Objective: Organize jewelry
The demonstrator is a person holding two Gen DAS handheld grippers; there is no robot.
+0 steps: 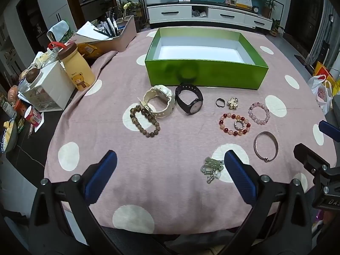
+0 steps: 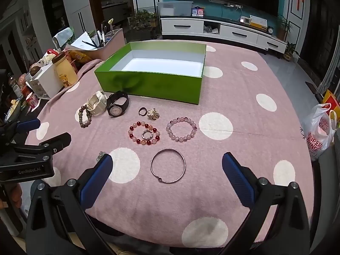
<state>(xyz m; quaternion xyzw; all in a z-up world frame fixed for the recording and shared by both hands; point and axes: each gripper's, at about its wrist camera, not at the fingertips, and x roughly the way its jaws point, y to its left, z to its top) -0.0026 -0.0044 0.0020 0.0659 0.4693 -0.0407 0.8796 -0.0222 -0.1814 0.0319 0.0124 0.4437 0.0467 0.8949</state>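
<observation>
An open green box with a white inside stands empty at the far side of the pink dotted cloth. In front of it lie a cream watch, a black watch, a brown bead bracelet, a black ring, a gold flower brooch, a red-pink bead bracelet around a silver ring, a pale pink bead bracelet, a metal bangle and a green bead piece. My left gripper is open, near the green beads. My right gripper is open around the bangle, above it.
At the left edge stand a yellow bear bottle, a white drawer box, snack cups and a pen holder. A white plastic bag hangs off the right side. A TV cabinet stands behind the table.
</observation>
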